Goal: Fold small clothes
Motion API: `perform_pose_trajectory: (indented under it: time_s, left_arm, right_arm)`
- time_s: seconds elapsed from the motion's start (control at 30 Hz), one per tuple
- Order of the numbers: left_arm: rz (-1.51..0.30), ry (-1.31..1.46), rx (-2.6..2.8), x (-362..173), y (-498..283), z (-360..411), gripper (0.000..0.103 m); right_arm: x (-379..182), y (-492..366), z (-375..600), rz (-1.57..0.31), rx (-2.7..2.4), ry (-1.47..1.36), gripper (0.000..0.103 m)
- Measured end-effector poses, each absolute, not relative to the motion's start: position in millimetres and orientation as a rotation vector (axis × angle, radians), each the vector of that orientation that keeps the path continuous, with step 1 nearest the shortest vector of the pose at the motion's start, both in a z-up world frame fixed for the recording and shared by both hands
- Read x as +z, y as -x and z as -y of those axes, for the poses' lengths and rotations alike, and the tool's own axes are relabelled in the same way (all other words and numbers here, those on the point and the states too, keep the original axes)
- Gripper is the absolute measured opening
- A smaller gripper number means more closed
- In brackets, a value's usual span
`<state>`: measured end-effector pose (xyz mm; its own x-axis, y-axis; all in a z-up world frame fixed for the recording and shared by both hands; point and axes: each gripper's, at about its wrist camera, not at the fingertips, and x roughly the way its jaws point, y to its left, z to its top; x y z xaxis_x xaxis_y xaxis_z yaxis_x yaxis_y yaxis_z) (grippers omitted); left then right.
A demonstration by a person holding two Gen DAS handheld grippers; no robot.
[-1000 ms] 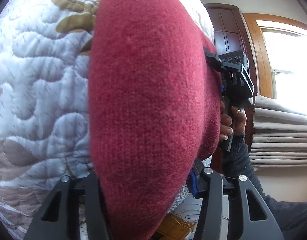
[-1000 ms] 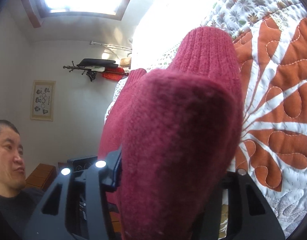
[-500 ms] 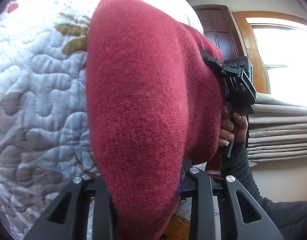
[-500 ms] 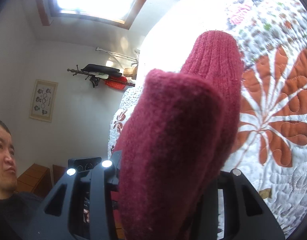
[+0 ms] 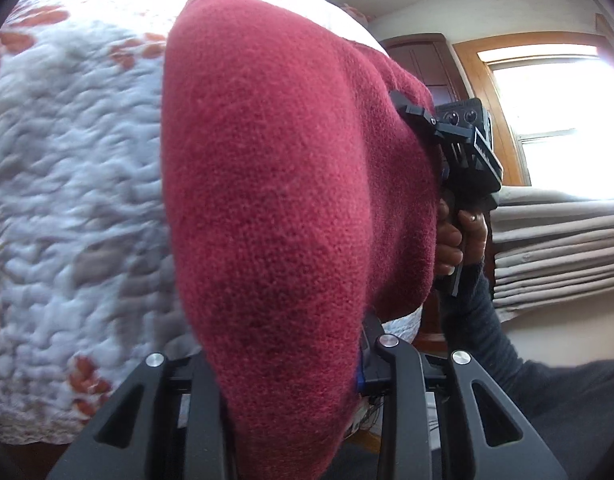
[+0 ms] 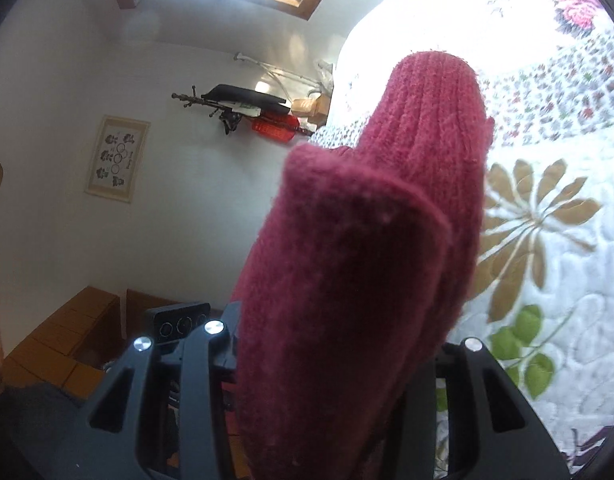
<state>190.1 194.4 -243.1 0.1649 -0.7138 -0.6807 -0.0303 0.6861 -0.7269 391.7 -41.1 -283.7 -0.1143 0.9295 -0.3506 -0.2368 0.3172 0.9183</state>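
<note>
A dark red knitted garment [image 5: 291,208] hangs bunched between both grippers, lifted over the quilted bed. My left gripper [image 5: 295,404] is shut on one edge of it, the cloth swelling out from between the black fingers [image 5: 403,408]. In the left wrist view the other gripper body [image 5: 463,152] holds the far edge, with a person's hand [image 5: 459,236] on its grip. In the right wrist view my right gripper [image 6: 327,412] is shut on the same red garment [image 6: 367,264], whose ribbed cuff [image 6: 435,108] points up and away. The fingertips are hidden by the cloth.
A white quilted bedspread [image 5: 67,184] with orange and tan flower shapes lies under the garment, also seen as the bedspread [image 6: 547,240] on the right. Folded beige curtains [image 5: 563,248] and a wooden door [image 5: 431,64] stand right. A framed picture [image 6: 117,158] hangs on the wall.
Both grippers have carried the red garment along over the bed: the quilt pattern behind it has shifted from orange to tan and green flowers. Both grips stay shut.
</note>
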Motion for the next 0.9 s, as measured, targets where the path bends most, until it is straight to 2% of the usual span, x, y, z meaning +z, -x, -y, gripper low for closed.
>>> perform_pose_trajectory:
  time_s: [0.23,0.33,0.37,0.4,0.43,0.47,0.57,0.63,0.73,0.77,0.83,0.87,0.9]
  left_arm:
    - [-1.33,0.777,-0.63,-316,-165,-240,0.031]
    - [-1.32,0.87,-0.641,-342,-164,-239,0.038]
    - [-1.31,0.894,-0.636,-345,-163,-239,0.042]
    - [-1.303,0.91,-0.633,-344,-162,-238,0.045]
    - [-1.299,0.915,-0.627,-340,-160,-237,0.046]
    - [-1.297,0.908,-0.615,-334,-157,-238,0.051]
    - [-1.257,0.874,-0.551,-309,-141,-252,0.07]
    - [-1.208,0.838,-0.495,-286,-129,-262,0.071]
    - [-1.111,0.811,-0.479,-258,-118,-268,0.071]
    - [-1.078,0.811,-0.497,-249,-117,-268,0.071]
    - [-1.033,0.808,-0.537,-241,-120,-265,0.071]
    - [-1.023,0.809,-0.561,-239,-125,-259,0.071]
    - [-1.024,0.808,-0.579,-239,-127,-256,0.071]
  right_arm:
    - [-335,-369,-6,-1.45,1.062,-0.663,0.043]
    - [-344,-371,-5,-1.488,1.015,-0.685,0.048]
    - [-337,-370,-5,-1.484,0.992,-0.657,0.054]
    - [-328,-369,-2,-1.472,0.962,-0.624,0.063]
    - [-321,-367,6,-1.454,0.928,-0.604,0.067]
    - [-311,-365,15,-1.427,0.891,-0.601,0.07]
    - [-281,-353,41,-1.339,0.794,-0.573,0.068]
    - [-262,-347,47,-1.289,0.795,-0.582,0.065]
    - [-263,-344,46,-1.296,0.77,-0.522,0.063]
    - [-265,-357,30,-1.32,0.75,-0.497,0.058]
    - [-278,-357,30,-1.335,0.738,-0.484,0.022]
    - [-276,-358,28,-1.319,0.727,-0.487,0.008]
    - [-270,-359,29,-1.285,0.724,-0.5,0.008]
